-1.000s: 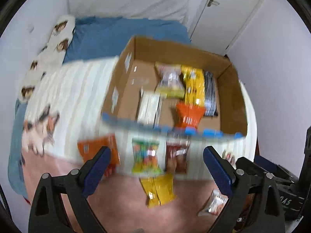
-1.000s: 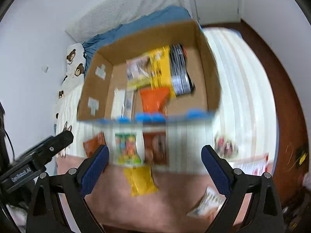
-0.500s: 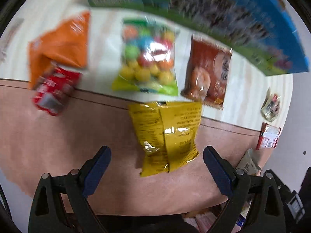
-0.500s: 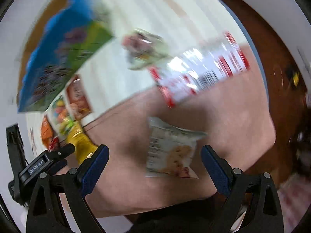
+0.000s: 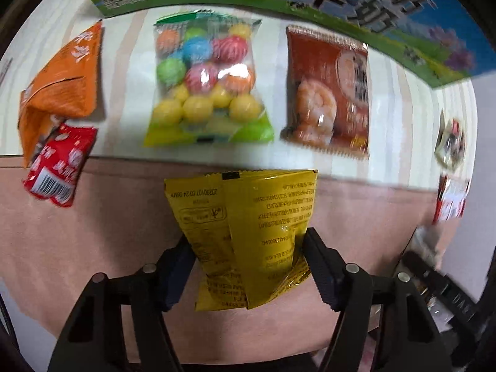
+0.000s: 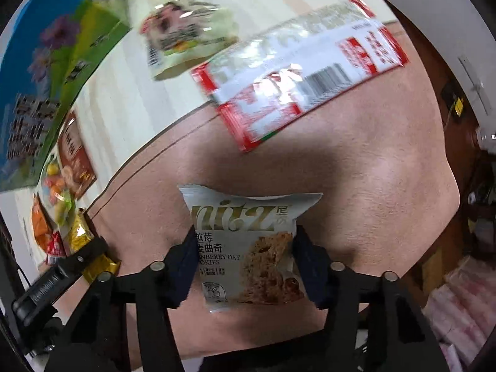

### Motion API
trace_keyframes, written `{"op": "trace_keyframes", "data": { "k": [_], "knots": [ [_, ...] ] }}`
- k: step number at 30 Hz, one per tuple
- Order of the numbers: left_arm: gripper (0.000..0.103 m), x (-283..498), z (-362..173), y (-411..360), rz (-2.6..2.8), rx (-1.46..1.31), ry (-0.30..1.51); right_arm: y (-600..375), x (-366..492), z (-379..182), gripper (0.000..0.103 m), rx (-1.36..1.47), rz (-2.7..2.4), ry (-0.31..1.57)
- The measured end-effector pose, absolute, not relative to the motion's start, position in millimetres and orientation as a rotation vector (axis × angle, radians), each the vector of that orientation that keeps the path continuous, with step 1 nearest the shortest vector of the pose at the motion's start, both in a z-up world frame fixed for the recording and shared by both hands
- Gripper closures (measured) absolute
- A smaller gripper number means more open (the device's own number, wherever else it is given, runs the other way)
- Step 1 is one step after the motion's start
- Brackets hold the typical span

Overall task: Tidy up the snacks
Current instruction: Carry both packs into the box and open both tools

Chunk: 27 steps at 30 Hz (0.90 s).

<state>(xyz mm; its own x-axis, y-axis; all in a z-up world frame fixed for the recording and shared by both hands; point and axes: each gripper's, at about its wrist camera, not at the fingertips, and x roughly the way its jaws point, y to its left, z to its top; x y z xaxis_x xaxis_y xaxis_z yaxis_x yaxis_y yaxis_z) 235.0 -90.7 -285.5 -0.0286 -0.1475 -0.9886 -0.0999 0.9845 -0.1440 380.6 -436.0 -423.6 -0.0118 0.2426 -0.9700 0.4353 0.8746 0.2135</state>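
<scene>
The milk carton box (image 5: pixel 325 3) with blue and green print fills the top of the left wrist view. Under it, on the striped cloth (image 5: pixel 279 93), lie in a row an orange bag (image 5: pixel 65 83), a clear bag of coloured balls (image 5: pixel 207 80) and a brown shrimp snack packet (image 5: pixel 328 93). A small red packet (image 5: pixel 59 167) lies at the left edge, just under the orange bag and touching it.

In the lower centre of the left view, the yellow packet (image 5: pixel 251 235) lies on the pink blanket (image 5: pixel 93 232). Its lower half is between the two fingers of the left gripper (image 5: pixel 248 269); both pads touch its sides and the foil is wrinkled there, so the fingers pinch it.

In the right wrist view, a long red and white wrapper (image 6: pixel 297 74) lies in the upper centre, and a pale green packet (image 6: pixel 186 34) is just above it to the left. In the lower centre, the white oat cookie packet (image 6: pixel 248 248) rests on the pink blanket. The fingers of the right gripper (image 6: pixel 245 266) press on its left and right edges and hold it.
</scene>
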Motion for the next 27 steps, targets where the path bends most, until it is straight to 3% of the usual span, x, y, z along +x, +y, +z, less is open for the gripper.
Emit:
{"op": "trace_keyframes", "data": {
  "k": [10, 15, 18, 20, 21, 24, 27],
  "knots": [
    [0.034, 189, -294, -81, -0.040, -0.116, 1.634, -360, 386, -420, 0.045, 0.311, 0.127, 1.641],
    [0.034, 191, -312, -84, -0.031, -0.117, 1.651, -347, 383, -426, 0.033, 0.300, 0.167, 1.690],
    [0.036, 188, -313, -84, -0.023, -0.124, 1.642, -344, 379, -431, 0.033, 0.261, 0.153, 1.708],
    [0.039, 188, -305, -87, -0.028, -0.115, 1.626, -334, 379, -432, 0.038, 0.200, 0.146, 1.698],
    [0.044, 189, -302, -88, -0.032, -0.114, 1.621, -330, 377, -431, 0.046, 0.168, 0.135, 1.691],
    [0.045, 192, -280, -95, -0.058, -0.096, 1.586, -312, 376, -426, 0.052, 0.201, 0.148, 1.676],
    [0.046, 200, -246, -100, -0.095, -0.094, 1.526, -323, 389, -399, 0.053, 0.270, 0.178, 1.633]
  ]
}}
